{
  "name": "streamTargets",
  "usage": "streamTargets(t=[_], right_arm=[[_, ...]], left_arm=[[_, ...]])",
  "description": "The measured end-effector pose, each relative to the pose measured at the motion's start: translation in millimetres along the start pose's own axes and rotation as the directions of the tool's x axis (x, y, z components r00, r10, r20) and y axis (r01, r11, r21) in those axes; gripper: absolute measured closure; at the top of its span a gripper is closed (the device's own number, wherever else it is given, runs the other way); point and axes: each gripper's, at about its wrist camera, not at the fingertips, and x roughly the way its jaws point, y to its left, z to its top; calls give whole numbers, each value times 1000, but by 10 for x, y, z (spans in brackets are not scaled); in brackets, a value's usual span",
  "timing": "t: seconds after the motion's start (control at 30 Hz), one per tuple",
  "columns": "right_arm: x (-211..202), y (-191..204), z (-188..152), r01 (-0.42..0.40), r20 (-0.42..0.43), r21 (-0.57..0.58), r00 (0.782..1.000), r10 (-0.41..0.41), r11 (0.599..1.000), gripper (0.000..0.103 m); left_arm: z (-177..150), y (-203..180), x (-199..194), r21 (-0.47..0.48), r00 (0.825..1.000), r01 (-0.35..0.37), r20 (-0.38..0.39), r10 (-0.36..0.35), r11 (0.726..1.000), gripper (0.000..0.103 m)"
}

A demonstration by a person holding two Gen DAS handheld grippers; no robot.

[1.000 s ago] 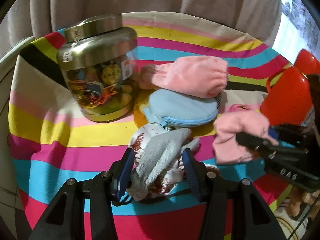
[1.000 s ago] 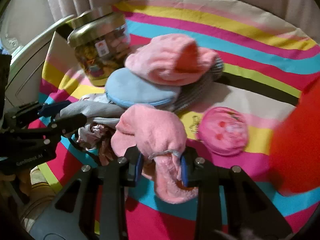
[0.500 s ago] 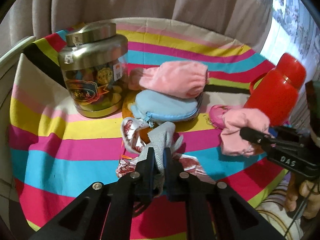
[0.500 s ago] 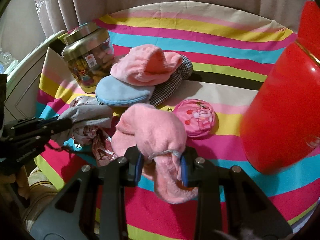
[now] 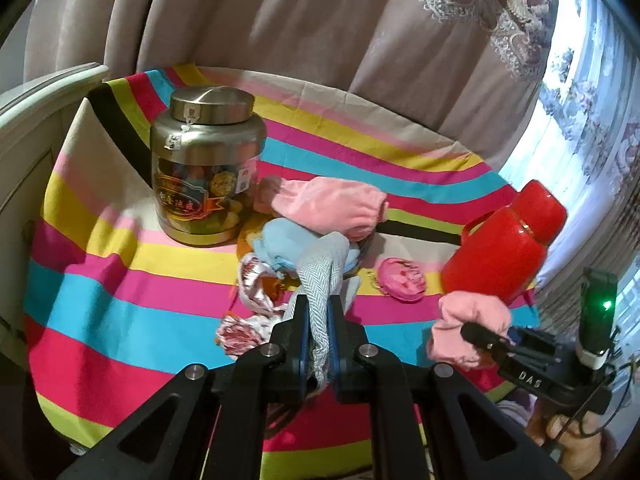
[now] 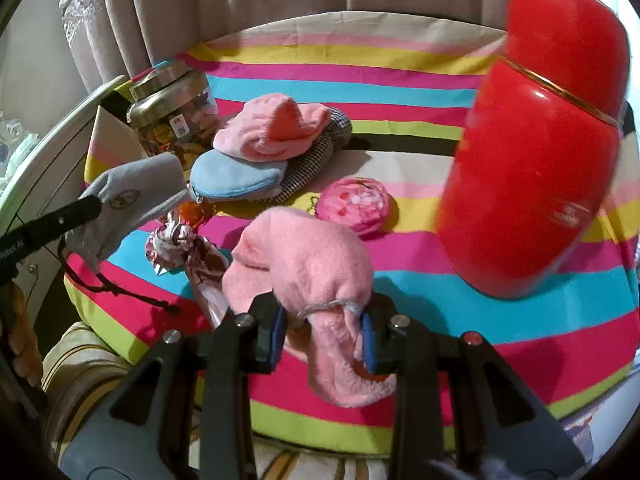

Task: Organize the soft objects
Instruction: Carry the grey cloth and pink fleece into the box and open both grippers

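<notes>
My left gripper point(image 5: 319, 312) is shut on a grey herringbone pouch point(image 5: 324, 276), lifted off the striped cloth; from the right wrist view the pouch point(image 6: 132, 196) hangs from the left gripper's fingers point(image 6: 86, 206) with a dark cord dangling. My right gripper point(image 6: 325, 322) is shut on a fluffy pink sock point(image 6: 304, 268), also raised, seen in the left view as the pink sock point(image 5: 468, 320). On the table lie another pink sock point(image 6: 276, 128), a light blue zip pouch point(image 6: 236, 174), a checked cloth point(image 6: 320, 152), a round pink purse point(image 6: 354, 204) and a red-and-white patterned cloth point(image 6: 188, 248).
A tall red thermos point(image 6: 536, 168) stands close at the right. A candy jar point(image 5: 206, 172) with a metal lid stands at the back left. The round table's striped cloth point(image 5: 100, 288) drops off at the front edge. Curtains point(image 5: 280, 20) hang behind.
The left gripper closed on the grey pouch and lifted it off the patterned cloth. Both grippers drew back and up from the pile, the right one still gripping the pink sock.
</notes>
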Motion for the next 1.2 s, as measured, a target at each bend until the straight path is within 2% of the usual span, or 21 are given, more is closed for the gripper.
streamTargets(t=[0.4, 0.67, 0.93, 1.2], right_arm=[[-389, -227, -238, 52, 18, 44, 998, -53, 998, 69], [-706, -498, -425, 84, 23, 97, 996, -87, 992, 69], [-1078, -899, -635, 133, 33, 169, 989, -141, 977, 69], [-1479, -1401, -877, 210, 34, 257, 974, -226, 943, 69]], left_arm=[[-129, -549, -146, 56, 995, 101, -11, -101, 993, 94], [-254, -984, -180, 79, 982, 187, -40, -184, 979, 94], [-370, -1515, -159, 114, 959, 281, -80, -273, 953, 94], [-573, -2222, -161, 175, 919, 390, -140, -369, 904, 94]])
